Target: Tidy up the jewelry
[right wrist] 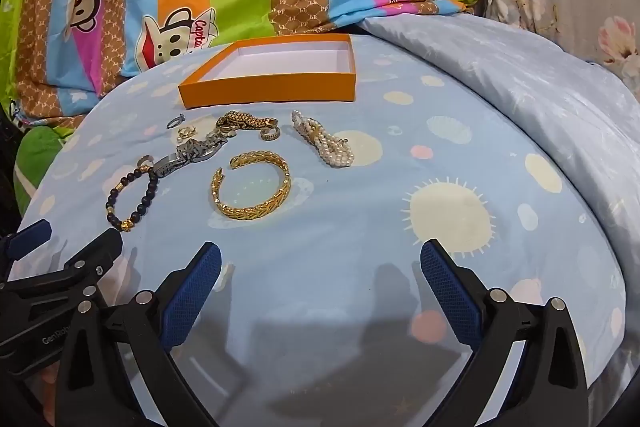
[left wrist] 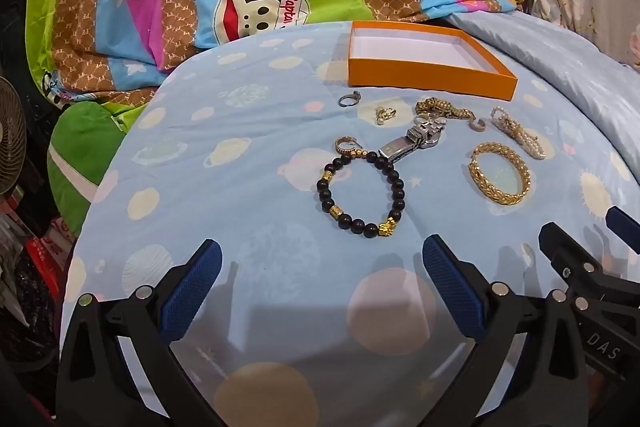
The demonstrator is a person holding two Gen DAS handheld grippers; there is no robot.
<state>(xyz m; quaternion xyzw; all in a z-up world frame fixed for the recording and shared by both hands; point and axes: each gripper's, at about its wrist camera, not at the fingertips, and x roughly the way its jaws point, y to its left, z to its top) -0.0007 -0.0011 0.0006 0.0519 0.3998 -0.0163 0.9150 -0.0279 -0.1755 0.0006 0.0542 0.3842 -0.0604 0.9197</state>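
Left gripper (left wrist: 322,269) hangs spread wide, nothing between the jaws, and the bead bracelet (left wrist: 362,193) lies just ahead of it on the sheet (left wrist: 240,163). Right gripper (right wrist: 320,269) is equally wide and empty, with the gold bangle (right wrist: 251,185) ahead and slightly left. The box (right wrist: 268,85) sits empty beyond the jewelry. Left looks nearer the beads, right nearer the bangle.

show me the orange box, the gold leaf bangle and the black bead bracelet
orange box (right wrist: 268,92), right wrist view, on its front outer wall
gold leaf bangle (right wrist: 256,213), right wrist view, on the near arc of the band
black bead bracelet (left wrist: 354,225), left wrist view, on a dark bead of the near arc
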